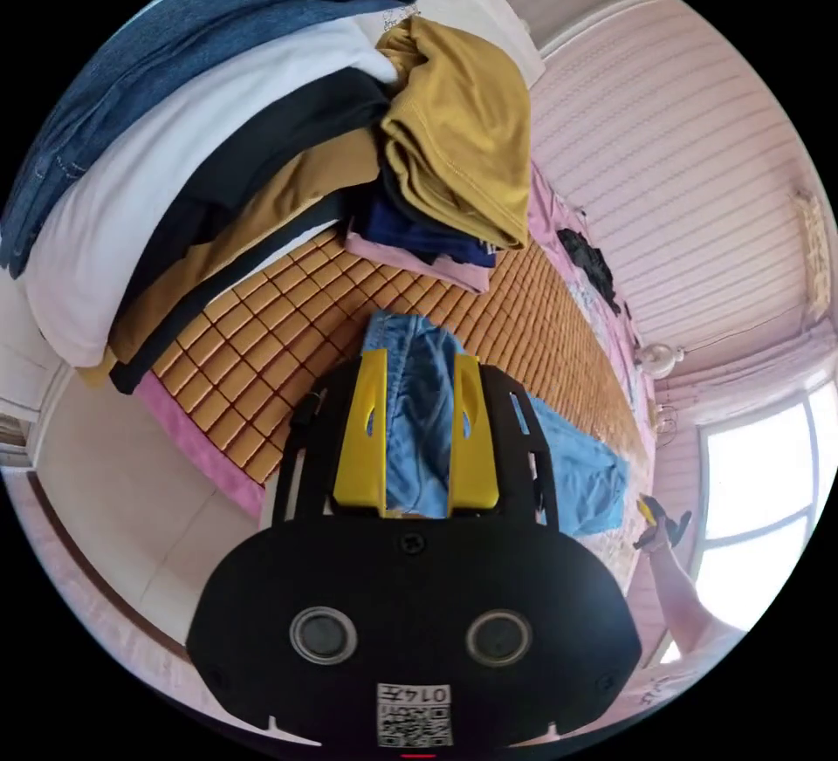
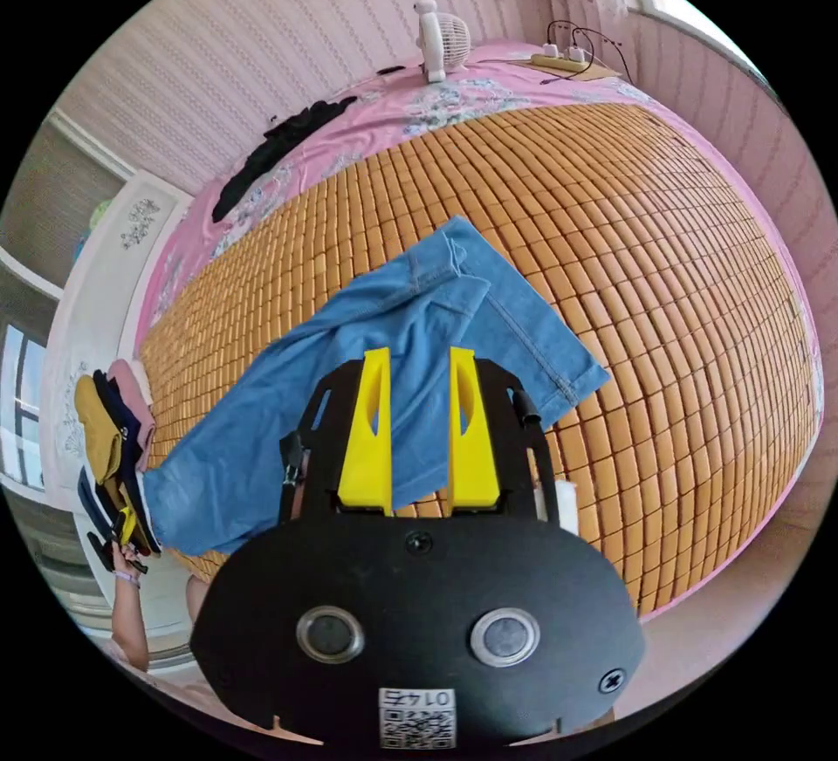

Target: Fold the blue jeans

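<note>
The blue jeans (image 2: 419, 342) lie lengthwise across the bed's bamboo mat (image 2: 663, 272), each hand-held gripper (image 1: 421, 438) (image 2: 417, 438) straddling denim with jaws apart, unclosed; next, pinching for the first fold.

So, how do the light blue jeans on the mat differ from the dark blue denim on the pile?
The light blue jeans are pale and lie spread across the woven bamboo mat; the dark blue denim garment is deep indigo. The jeans lie alone and loosely bent, while the dark denim tops the stack of folded clothes. Both look like denim.
</note>
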Demonstrator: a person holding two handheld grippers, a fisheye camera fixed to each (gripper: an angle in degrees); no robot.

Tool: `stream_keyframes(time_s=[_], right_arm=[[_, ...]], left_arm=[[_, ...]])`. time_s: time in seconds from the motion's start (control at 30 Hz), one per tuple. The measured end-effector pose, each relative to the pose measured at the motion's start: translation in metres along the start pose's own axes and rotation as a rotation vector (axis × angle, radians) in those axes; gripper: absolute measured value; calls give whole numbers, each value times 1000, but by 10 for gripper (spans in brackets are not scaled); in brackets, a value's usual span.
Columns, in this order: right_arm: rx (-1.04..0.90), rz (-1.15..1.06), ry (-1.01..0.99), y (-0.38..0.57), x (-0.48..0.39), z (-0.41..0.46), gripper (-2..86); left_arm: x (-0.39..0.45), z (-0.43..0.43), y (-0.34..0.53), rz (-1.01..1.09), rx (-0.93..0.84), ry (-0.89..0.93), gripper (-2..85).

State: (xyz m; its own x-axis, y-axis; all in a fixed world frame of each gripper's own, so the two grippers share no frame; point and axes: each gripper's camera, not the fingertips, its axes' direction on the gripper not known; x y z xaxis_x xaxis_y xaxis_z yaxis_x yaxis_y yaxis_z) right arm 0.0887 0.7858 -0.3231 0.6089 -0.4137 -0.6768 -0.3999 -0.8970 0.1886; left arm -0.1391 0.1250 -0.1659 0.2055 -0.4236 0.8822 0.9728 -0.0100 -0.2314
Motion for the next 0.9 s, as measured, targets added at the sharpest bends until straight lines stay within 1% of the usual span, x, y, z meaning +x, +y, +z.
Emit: stream_keyframes(time_s=[0.03, 0.07, 0.1, 0.13, 0.17, 0.23, 0.27, 0.3, 0.33, 0.43, 0.53, 0.6, 0.63, 0.7, 0.77, 0.8, 0.9], right_arm=[[-22, -21, 43, 4, -2, 7, 97], [-56, -49, 126, 11, -5, 20, 94], [-88, -68, 191, 18, -7, 31, 87], [-98, -76, 215, 21, -8, 35, 84], [-24, -116, 231, 28, -14, 31, 71], [-11, -147, 240, 34, -18, 30, 45], [-33, -173, 232, 37, -20, 27, 30], [-55, -175, 236, 41, -19, 23, 22], [-70, -178, 231, 44, -18, 20, 19], [-147, -214, 221, 77, -7, 5, 12], [-185, -227, 215, 138, 9, -15, 12], [-174, -175, 160, 190, 28, -36, 15], [-166, -153, 143, 201, 34, -42, 17], [-53, -51, 80, 237, 56, -69, 33], [41, 38, 46, 254, 72, -86, 55], [92, 89, 10, 259, 82, -93, 67], [169, 172, -52, 256, 101, -94, 81]], left_arm=[[12, 8, 6, 51, -16, -42, 97], [20, 13, 9, 86, -34, -56, 94], [38, 26, 16, 160, -81, -79, 89], [57, 42, 25, 235, -139, -108, 84], [66, 52, 30, 273, -172, -129, 80], [98, 97, 49, 402, -343, -274, 55], [104, 108, 54, 437, -379, -324, 47], [122, 113, 64, 556, -353, -374, 22], [134, 120, 70, 629, -381, -459, 6], [150, 126, 80, 709, -446, -533, -5], [154, 125, 94, 755, -488, -575, -7], [156, 122, 102, 760, -488, -567, -5], [158, 118, 106, 754, -481, -541, -3], [164, 105, 112, 735, -433, -502, 3], [176, 85, 119, 722, -346, -433, 10], [189, 72, 126, 723, -295, -369, 16], [229, 52, 155, 766, -255, -206, 43]])
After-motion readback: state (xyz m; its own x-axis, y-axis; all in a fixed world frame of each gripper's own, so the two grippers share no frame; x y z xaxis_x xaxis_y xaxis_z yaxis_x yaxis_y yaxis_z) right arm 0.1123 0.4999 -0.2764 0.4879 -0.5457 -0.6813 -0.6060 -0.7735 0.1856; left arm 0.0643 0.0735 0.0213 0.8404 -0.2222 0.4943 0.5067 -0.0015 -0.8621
